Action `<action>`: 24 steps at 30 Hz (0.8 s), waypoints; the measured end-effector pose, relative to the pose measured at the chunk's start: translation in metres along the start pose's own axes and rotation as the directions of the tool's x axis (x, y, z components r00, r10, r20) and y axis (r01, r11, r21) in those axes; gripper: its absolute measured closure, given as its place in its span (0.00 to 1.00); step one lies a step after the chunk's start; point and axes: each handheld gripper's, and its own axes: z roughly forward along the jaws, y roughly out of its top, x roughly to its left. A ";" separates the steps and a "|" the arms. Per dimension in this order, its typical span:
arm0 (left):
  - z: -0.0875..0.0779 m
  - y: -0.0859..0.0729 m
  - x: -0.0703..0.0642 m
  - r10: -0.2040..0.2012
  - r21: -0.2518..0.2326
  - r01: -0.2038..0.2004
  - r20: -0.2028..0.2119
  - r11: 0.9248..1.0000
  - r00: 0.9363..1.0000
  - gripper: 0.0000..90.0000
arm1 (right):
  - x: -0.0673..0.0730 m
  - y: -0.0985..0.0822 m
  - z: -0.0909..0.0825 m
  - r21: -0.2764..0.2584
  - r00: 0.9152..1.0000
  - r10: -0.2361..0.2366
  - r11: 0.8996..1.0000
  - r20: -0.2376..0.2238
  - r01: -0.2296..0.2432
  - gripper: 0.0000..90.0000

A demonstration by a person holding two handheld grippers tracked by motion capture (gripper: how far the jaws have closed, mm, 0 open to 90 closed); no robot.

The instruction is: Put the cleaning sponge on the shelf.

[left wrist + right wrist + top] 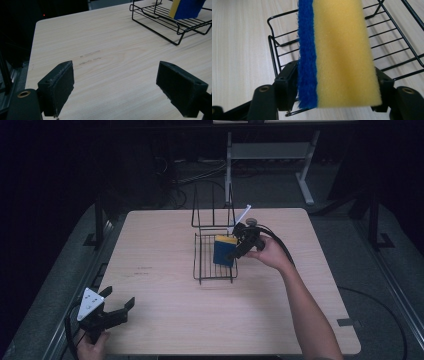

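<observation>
A sponge (225, 251) with a blue scrub side and a yellow foam side stands on edge, slightly tilted, in a black wire rack (202, 265) at the table's middle. My right gripper (236, 249) reaches in from the right, and its black pads lie against both faces of the sponge (342, 50), the blue face at the left pad. The foam shows little squeeze. The rack's wires (274, 50) run beneath it. My left gripper (120, 296) rests at the near left corner, its jaws wide apart over bare wood (122, 82). From there the sponge (186, 8) and rack (160, 20) show far off.
The rack has a tall wire back (212, 210) on its far side. A white stick-like piece (242, 216) pokes up near the right gripper. The light wooden table (160, 250) has broad bare wood left of and in front of the rack. A dark floor and a desk frame (270, 150) lie beyond.
</observation>
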 end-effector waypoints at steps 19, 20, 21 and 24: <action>-0.003 0.000 -0.002 -0.006 -0.001 0.006 -0.007 1.000 1.000 0.16 | 0.008 -0.018 -0.010 -0.030 0.999 0.029 0.999 0.036 -0.028 0.28; -0.003 0.000 -0.002 -0.006 -0.004 0.006 -0.005 1.000 1.000 0.16 | 0.008 -0.019 -0.010 -0.036 0.999 0.030 0.999 0.030 -0.029 0.28; -0.003 0.000 -0.002 -0.004 -0.003 0.004 -0.003 1.000 1.000 0.16 | 0.008 -0.020 -0.010 -0.035 0.999 0.033 0.999 0.031 -0.032 0.28; -0.002 0.000 -0.003 0.000 0.000 0.000 0.000 1.000 1.000 0.16 | 0.008 -0.021 -0.011 -0.029 0.999 0.034 0.999 0.028 -0.033 0.28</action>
